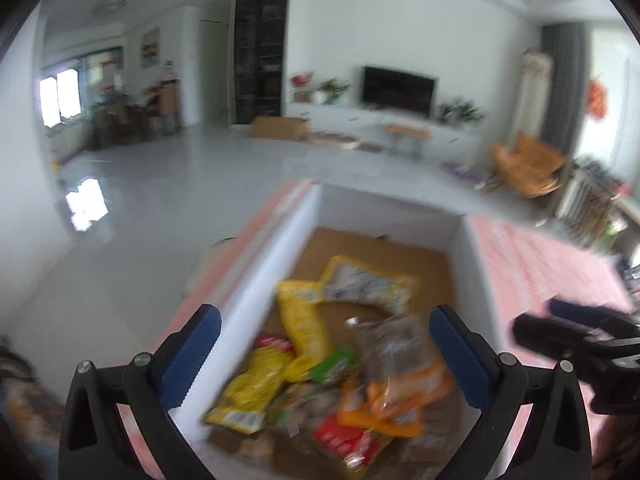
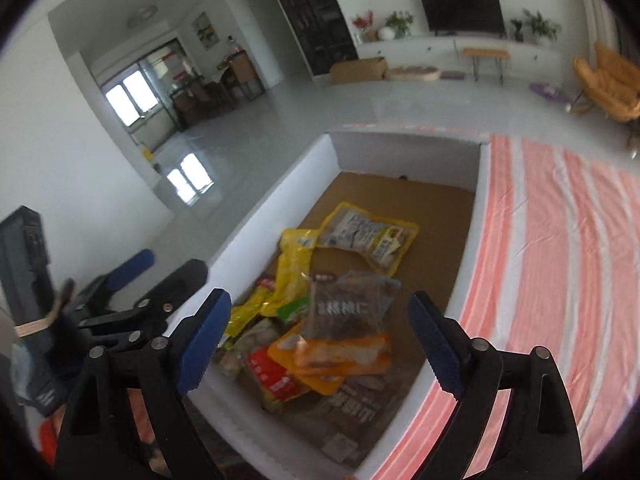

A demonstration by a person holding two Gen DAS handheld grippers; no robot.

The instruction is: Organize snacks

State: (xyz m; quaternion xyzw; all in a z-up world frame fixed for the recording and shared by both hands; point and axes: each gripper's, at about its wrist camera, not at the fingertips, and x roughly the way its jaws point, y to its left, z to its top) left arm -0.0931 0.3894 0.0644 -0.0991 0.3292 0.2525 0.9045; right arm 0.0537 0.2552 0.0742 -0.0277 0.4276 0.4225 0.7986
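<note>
Two tools, the left tool (image 1: 325, 354) and right tool (image 2: 320, 342), hang spread over a snack-filled box (image 2: 280, 204) on a striped cloth (image 2: 560, 240); grey floor (image 2: 256, 128) and television (image 2: 462, 12) lie beyond.

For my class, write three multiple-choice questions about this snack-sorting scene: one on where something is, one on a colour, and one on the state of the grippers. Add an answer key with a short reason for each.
1. Where do the snack packets lie?
A. On the striped cloth
B. Inside the white box
C. On the floor

2. What colour are the stripes of the cloth beside the box?
A. Pink and white
B. Green and white
C. Black and yellow

3. How does the right gripper stand?
A. Shut on a packet
B. Open, holding nothing
C. Shut on the box wall

Key:
1 B: the snack packets are piled on the brown floor inside the white box.
2 A: the striped cloth shows pink and white bands.
3 B: the right gripper has its blue fingers wide apart above the pile with nothing between them; the left gripper is open too.
</note>
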